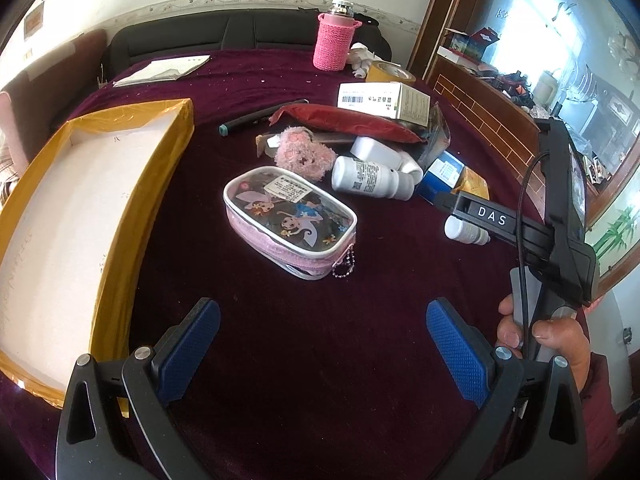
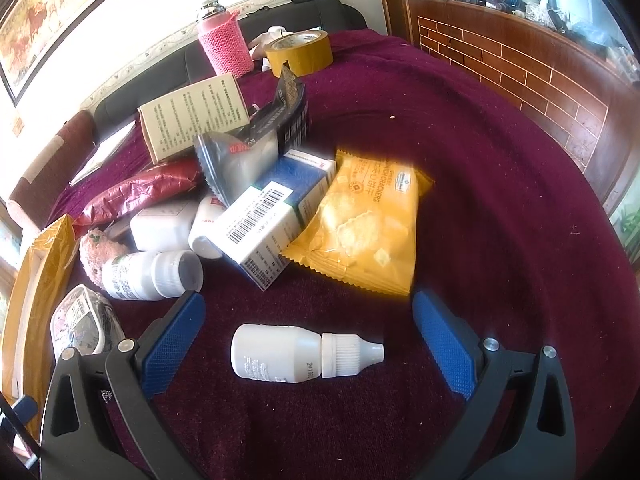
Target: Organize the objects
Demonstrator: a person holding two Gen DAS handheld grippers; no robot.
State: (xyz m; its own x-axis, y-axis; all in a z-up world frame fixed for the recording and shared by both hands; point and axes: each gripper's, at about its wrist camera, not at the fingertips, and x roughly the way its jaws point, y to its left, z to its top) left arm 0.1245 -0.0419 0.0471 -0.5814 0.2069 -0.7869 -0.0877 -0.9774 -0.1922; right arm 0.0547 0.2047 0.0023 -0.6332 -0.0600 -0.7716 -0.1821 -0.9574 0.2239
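Observation:
My left gripper (image 1: 323,320) is open and empty above the maroon cloth, just short of a pink cartoon pencil case (image 1: 290,222). An empty white box with yellow taped edges (image 1: 80,216) lies to its left. My right gripper (image 2: 308,320) is open, with a small white dropper bottle (image 2: 306,354) lying on its side between the fingers, untouched. Behind it sit a yellow cracker packet (image 2: 364,220), a blue-and-white medicine box (image 2: 272,216) and a white pill bottle (image 2: 148,276). The right gripper's body also shows in the left wrist view (image 1: 516,224).
A pile further back holds a red pouch (image 1: 352,120), a pink plush (image 1: 304,154), a beige box (image 2: 192,116) and a grey foil packet (image 2: 256,140). A pink-sleeved flask (image 1: 334,40), a tape roll (image 2: 300,52) and papers (image 1: 164,70) stand at the far edge. A brick-patterned cabinet (image 2: 520,80) is on the right.

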